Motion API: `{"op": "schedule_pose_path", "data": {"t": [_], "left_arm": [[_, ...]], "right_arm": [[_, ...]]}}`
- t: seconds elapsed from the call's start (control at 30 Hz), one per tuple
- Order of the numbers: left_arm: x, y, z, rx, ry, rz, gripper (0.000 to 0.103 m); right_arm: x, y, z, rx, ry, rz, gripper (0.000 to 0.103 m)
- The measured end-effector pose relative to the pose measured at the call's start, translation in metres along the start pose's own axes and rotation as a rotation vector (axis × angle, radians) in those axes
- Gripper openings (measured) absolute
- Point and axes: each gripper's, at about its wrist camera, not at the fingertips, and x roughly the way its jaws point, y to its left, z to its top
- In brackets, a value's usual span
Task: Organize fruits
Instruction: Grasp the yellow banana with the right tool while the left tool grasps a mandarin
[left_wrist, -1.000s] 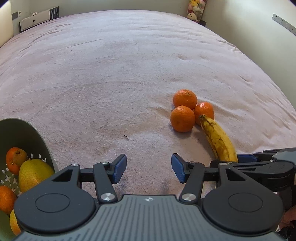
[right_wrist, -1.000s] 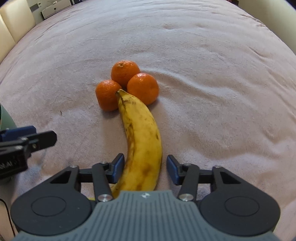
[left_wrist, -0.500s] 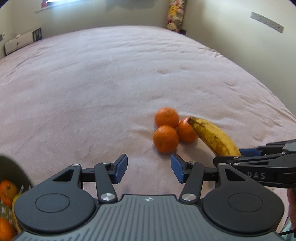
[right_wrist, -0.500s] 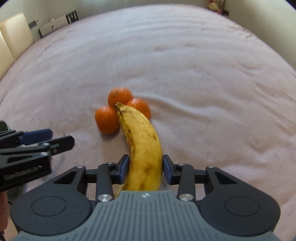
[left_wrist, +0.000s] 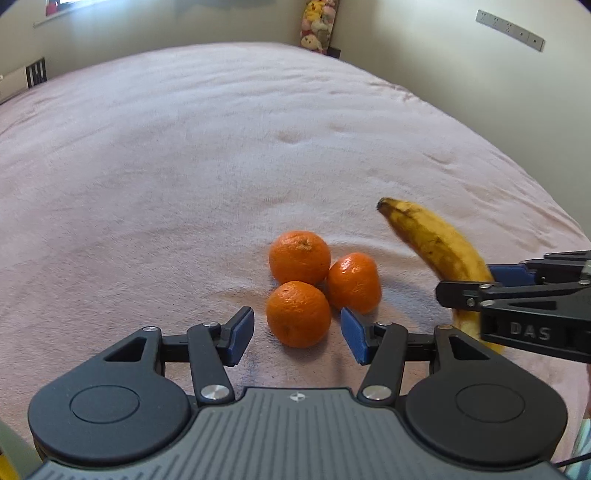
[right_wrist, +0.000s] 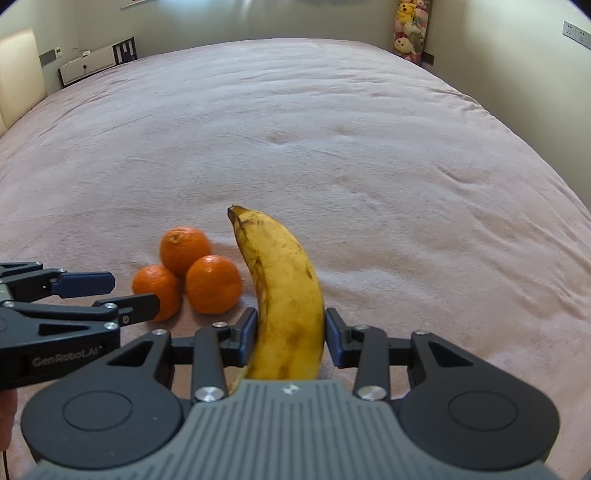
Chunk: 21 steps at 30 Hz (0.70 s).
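Your right claw (right_wrist: 290, 332) has just closed on the banana (right_wrist: 284, 291) and lifted it off the bed (right_wrist: 369, 147), clear of the oranges it lay against a second ago. So the banana looks ready to carry away. Your left claw (left_wrist: 297, 334) has swung over from the colander and hangs open, the nearest orange (left_wrist: 298, 314) just ahead of its pads, untouched. Count: one banana, three oranges (left_wrist: 317, 284) bunched together on the bed.
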Motion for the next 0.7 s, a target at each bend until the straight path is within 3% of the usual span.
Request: {"op": "schedule_pose_path", "data": {"t": [0.2, 0.37, 0.7], "left_arm": [[0.016, -0.002, 0.002, -0.005, 0.03, -0.011, 0.064], [0.022, 0.001, 0.001, -0.021, 0.049, -0.004, 0.05], [0.016, -0.003, 0.004, -0.016, 0.05, 0.022, 0.047]], "right_arm": [[0.005, -0.004, -0.001, 0.02, 0.019, -0.005, 0.037], [0.006, -0.006, 0.001, 0.028, 0.022, 0.002, 0.037], [0.006, -0.004, 0.002, 0.023, 0.019, 0.016, 0.037]]}}
